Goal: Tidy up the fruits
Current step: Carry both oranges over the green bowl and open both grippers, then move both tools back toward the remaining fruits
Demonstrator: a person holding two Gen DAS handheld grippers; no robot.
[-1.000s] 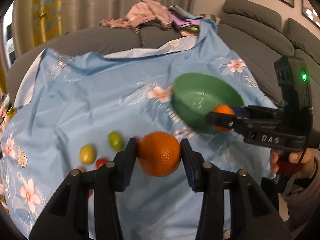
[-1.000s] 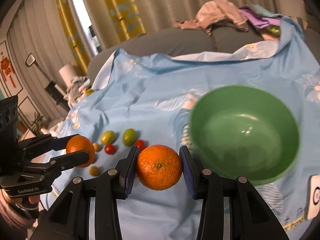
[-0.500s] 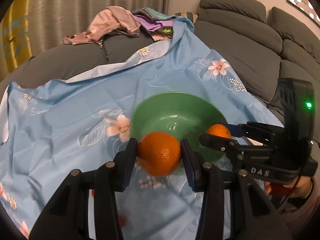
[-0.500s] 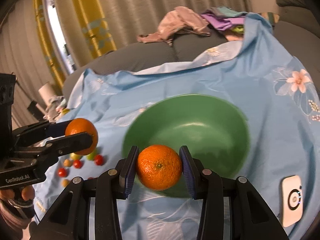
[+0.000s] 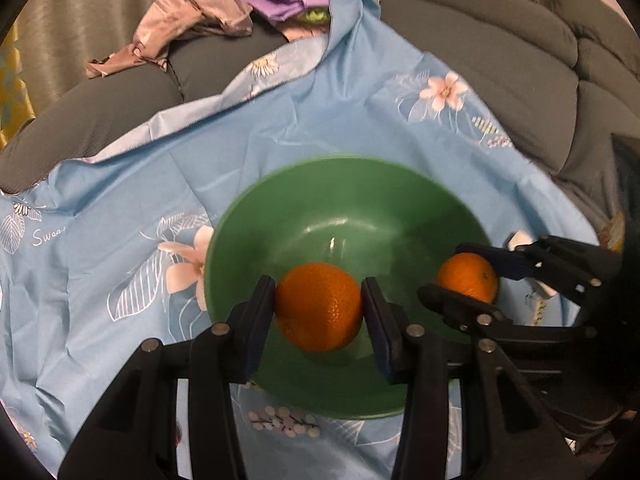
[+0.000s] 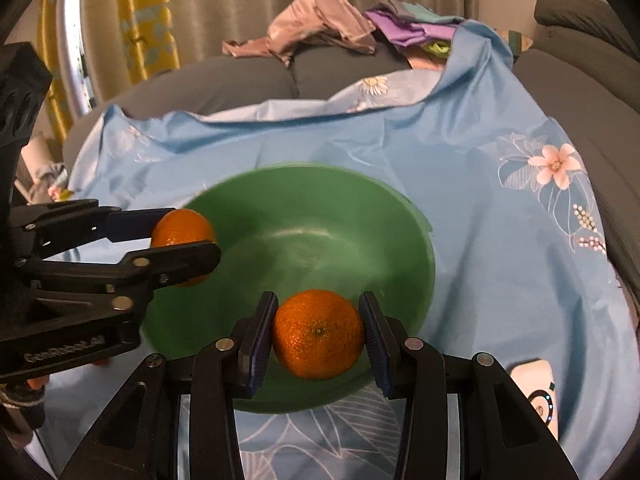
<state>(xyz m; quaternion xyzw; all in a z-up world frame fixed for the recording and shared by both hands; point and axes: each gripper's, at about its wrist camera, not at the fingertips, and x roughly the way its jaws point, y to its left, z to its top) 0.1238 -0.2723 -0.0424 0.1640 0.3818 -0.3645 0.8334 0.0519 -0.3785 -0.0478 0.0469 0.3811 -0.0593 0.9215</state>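
A green bowl (image 5: 344,200) sits on a light blue flowered sheet (image 5: 120,208); it also shows in the right wrist view (image 6: 304,216). My left gripper (image 5: 319,312) is shut on an orange (image 5: 318,306) and holds it over the bowl's near side. My right gripper (image 6: 319,334) is shut on a second orange (image 6: 318,334), also over the bowl. Each gripper shows in the other's view: the right one (image 5: 466,278) at the bowl's right rim, the left one (image 6: 182,238) at its left rim.
The sheet (image 6: 500,208) covers a grey sofa (image 5: 500,60). A heap of clothes (image 5: 208,24) lies on the sofa back. A small white device (image 6: 538,394) lies on the sheet at the right of the bowl. Yellow curtains (image 6: 140,28) hang behind.
Both grippers have carried their oranges from beside the bowl to over it. The small fruits on the sheet have dropped out of view.
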